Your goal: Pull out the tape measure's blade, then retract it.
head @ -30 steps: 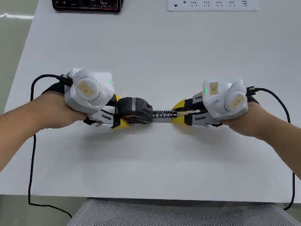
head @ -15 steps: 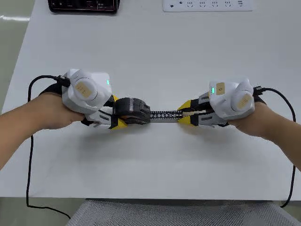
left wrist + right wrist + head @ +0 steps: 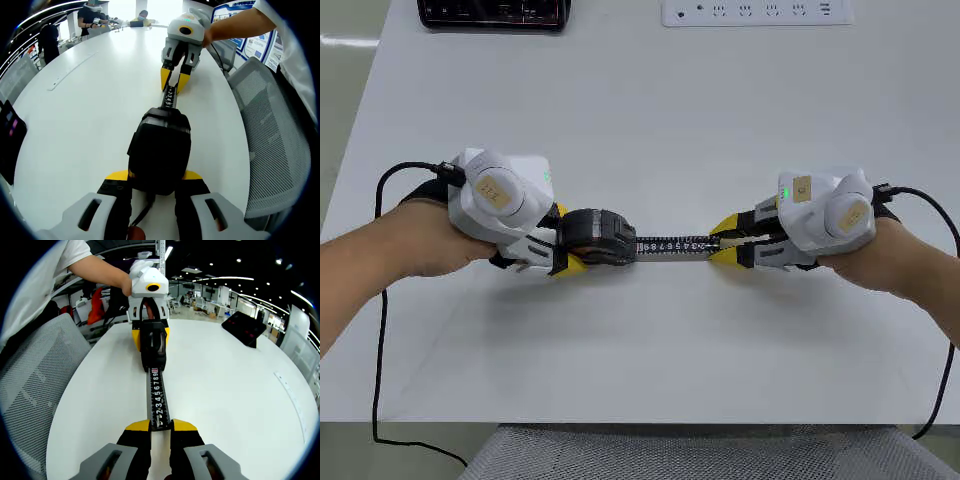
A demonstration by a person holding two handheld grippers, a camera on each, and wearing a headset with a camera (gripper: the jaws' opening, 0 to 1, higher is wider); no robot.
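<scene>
- Your left gripper [image 3: 568, 238] is clenched around the black body of the tape measure [image 3: 602, 237], which sits low over the white table [image 3: 650, 120], in front of you and between your two hands.
- Your right gripper [image 3: 161, 426] is pinched shut on the free end of the blade [image 3: 156, 397]. A short run of numbered blade spans the gap to the body.
- The pull looks only partly done, so there is probably more blade to draw out.
- Move your right hand straight away from the body, along the line of the blade. A sideways or upward drift would likely kink it at the mouth.
- Hold the left hand firm and level so the body does not swing or roll in the jaws.
- Don't squeeze harder on the blade end than you need to. Watch that the thin strip does not slide out from between the pads.
- When you retract, walk the right hand back under tension rather than letting go. A freed blade may whip.
</scene>
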